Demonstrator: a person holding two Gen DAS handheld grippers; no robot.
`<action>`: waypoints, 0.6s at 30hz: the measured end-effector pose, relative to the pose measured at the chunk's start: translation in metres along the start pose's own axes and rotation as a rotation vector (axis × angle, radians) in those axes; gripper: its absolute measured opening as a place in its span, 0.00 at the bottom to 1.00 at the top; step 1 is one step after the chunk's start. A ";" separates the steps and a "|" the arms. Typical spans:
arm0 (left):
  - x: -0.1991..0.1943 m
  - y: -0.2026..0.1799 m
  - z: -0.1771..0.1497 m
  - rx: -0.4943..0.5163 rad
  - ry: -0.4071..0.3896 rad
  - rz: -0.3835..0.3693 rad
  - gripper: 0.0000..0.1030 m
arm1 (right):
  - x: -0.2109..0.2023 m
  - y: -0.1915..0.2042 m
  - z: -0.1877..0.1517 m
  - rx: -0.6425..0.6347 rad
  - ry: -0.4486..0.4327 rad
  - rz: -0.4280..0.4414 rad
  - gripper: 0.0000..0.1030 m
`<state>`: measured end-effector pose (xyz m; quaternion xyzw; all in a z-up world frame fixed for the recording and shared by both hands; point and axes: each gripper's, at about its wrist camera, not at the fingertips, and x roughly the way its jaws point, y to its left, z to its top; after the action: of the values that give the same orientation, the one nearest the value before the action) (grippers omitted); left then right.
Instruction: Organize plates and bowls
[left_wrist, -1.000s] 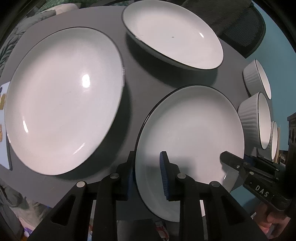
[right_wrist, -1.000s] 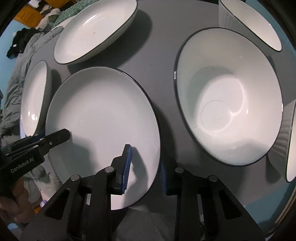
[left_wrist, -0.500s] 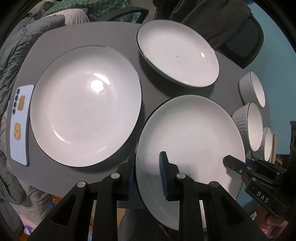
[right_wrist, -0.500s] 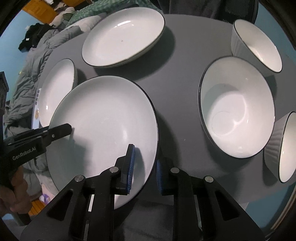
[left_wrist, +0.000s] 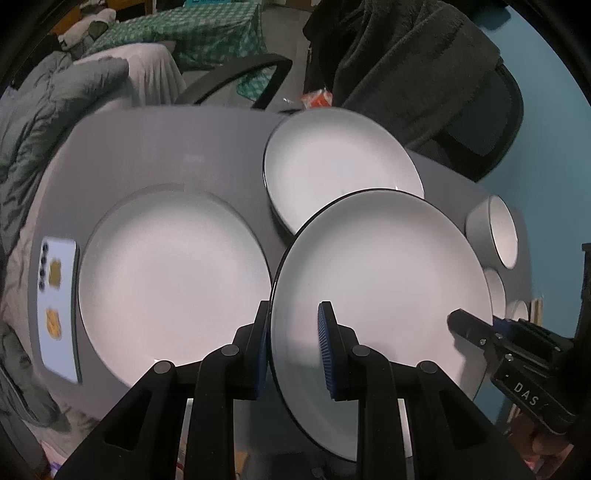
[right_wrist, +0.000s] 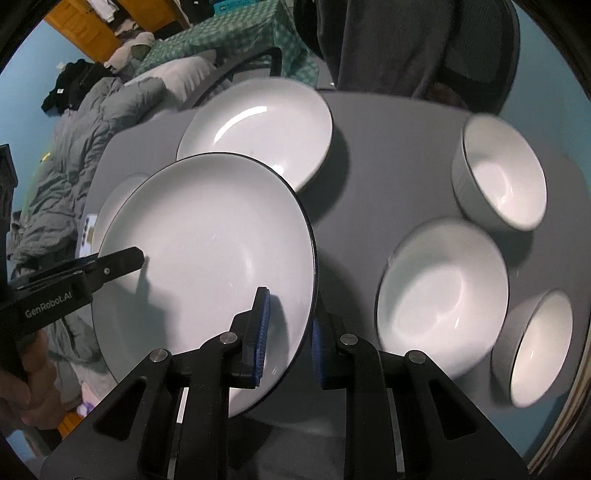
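A white plate with a dark rim (left_wrist: 380, 280) is held above the grey table (left_wrist: 155, 155) by both grippers. My left gripper (left_wrist: 291, 339) is shut on its left edge. My right gripper (right_wrist: 288, 328) is shut on its right edge (right_wrist: 207, 236); it also shows in the left wrist view (left_wrist: 476, 332). A large plate (left_wrist: 170, 280) lies on the table to the left. A deep plate (left_wrist: 340, 166) lies behind. A large bowl (right_wrist: 443, 295) and two smaller bowls (right_wrist: 498, 173) (right_wrist: 535, 347) stand to the right.
A light blue phone (left_wrist: 57, 306) lies at the table's left edge beside the large plate. An office chair draped with dark clothing (left_wrist: 424, 66) stands behind the table. Grey bedding (left_wrist: 40, 122) lies to the left.
Both grippers have lifted the plate off the table and drawn it up and back. The table and the other dishes now look farther away.
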<state>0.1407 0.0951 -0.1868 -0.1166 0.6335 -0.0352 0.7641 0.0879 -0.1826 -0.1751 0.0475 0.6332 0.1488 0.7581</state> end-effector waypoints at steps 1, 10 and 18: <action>0.006 -0.002 0.011 -0.005 -0.004 0.006 0.23 | 0.003 0.001 0.007 -0.004 -0.004 0.000 0.20; 0.047 -0.004 0.071 -0.039 -0.029 0.058 0.23 | 0.032 0.002 0.068 -0.023 -0.006 0.023 0.19; 0.072 0.006 0.101 -0.078 -0.004 0.093 0.24 | 0.055 -0.001 0.108 -0.043 0.022 0.011 0.19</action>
<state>0.2529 0.0999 -0.2396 -0.1167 0.6375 0.0254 0.7611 0.2016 -0.1551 -0.2060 0.0329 0.6379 0.1670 0.7511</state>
